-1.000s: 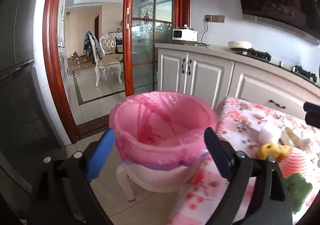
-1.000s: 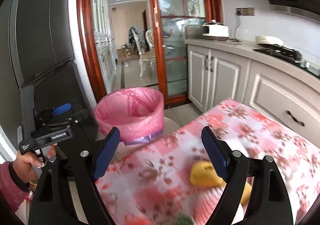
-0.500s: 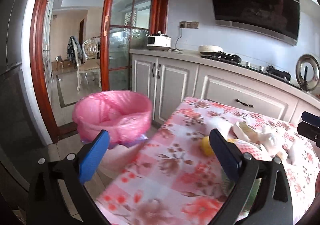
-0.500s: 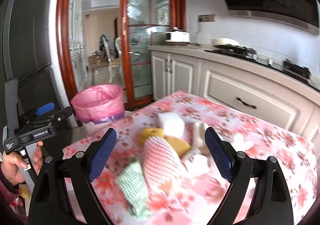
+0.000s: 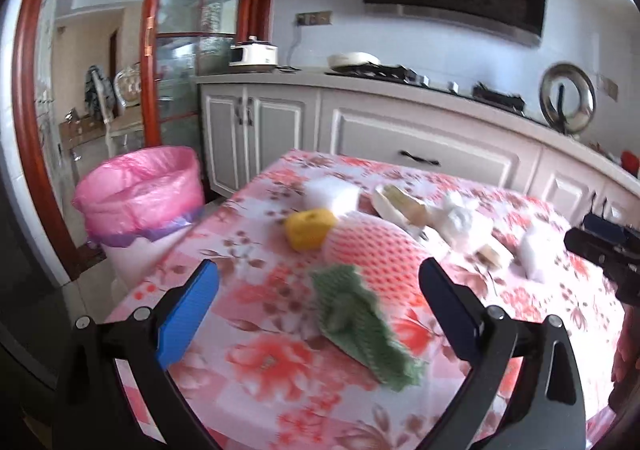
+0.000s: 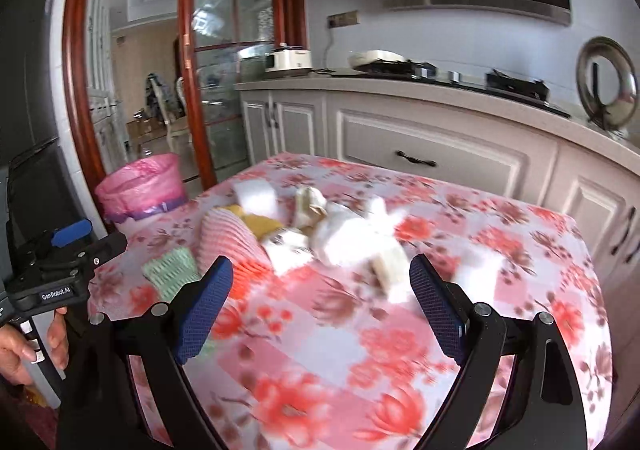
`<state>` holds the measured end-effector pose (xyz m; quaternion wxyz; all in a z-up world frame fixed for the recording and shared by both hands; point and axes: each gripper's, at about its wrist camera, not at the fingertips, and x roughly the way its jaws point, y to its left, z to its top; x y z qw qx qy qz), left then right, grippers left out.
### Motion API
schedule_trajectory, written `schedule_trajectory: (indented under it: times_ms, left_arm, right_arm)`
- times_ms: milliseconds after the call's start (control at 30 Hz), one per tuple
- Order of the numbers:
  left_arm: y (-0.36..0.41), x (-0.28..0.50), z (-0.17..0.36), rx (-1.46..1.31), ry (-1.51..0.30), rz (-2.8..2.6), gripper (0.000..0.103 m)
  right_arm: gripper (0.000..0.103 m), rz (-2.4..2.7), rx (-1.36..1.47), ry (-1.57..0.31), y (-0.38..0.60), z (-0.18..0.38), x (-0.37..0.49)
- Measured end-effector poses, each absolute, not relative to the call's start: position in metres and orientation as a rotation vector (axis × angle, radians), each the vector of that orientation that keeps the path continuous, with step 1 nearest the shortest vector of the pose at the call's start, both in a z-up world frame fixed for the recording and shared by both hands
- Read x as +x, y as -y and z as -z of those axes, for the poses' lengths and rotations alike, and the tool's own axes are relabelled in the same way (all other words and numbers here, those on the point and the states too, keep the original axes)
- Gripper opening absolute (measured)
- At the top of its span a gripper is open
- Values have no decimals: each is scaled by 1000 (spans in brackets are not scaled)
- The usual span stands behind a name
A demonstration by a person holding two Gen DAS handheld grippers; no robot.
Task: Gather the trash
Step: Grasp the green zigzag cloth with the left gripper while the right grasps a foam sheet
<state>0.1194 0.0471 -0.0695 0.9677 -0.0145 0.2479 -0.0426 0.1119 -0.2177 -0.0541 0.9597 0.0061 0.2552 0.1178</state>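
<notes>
Trash lies on a floral tablecloth (image 5: 280, 362): a green foam net (image 5: 360, 322), a pink foam net (image 5: 372, 250), a yellow lump (image 5: 308, 228), a white foam block (image 5: 330, 191), crumpled white paper (image 5: 460, 217) and a white block (image 5: 538, 250). A bin with a pink liner (image 5: 140, 189) stands left of the table. My left gripper (image 5: 318, 304) is open and empty over the green net. My right gripper (image 6: 320, 304) is open and empty in front of the white scraps (image 6: 352, 238). The pink net (image 6: 228, 242), green net (image 6: 170, 270) and bin (image 6: 140, 189) show there too.
Grey kitchen cabinets (image 5: 380, 137) with a stove and rice cooker (image 5: 256, 55) run behind the table. A wood-framed glass door (image 5: 176, 69) stands beyond the bin. A dark fridge (image 6: 28, 89) is at the left.
Both grippers have swung right, away from the pink bin and over the table. The trash pile now sits in front of both, and both stay open.
</notes>
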Motion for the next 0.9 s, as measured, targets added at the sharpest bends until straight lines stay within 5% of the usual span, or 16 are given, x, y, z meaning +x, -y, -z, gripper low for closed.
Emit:
schedule_trajectory:
  times_ms: [667, 900]
  left_arm:
    - [0, 170, 135, 22, -668, 67, 96]
    - [-5, 180, 148, 13, -706, 75, 72]
  right_arm:
    - [85, -29, 112, -674, 318, 114, 156]
    - [85, -4, 137, -716, 324, 128, 186]
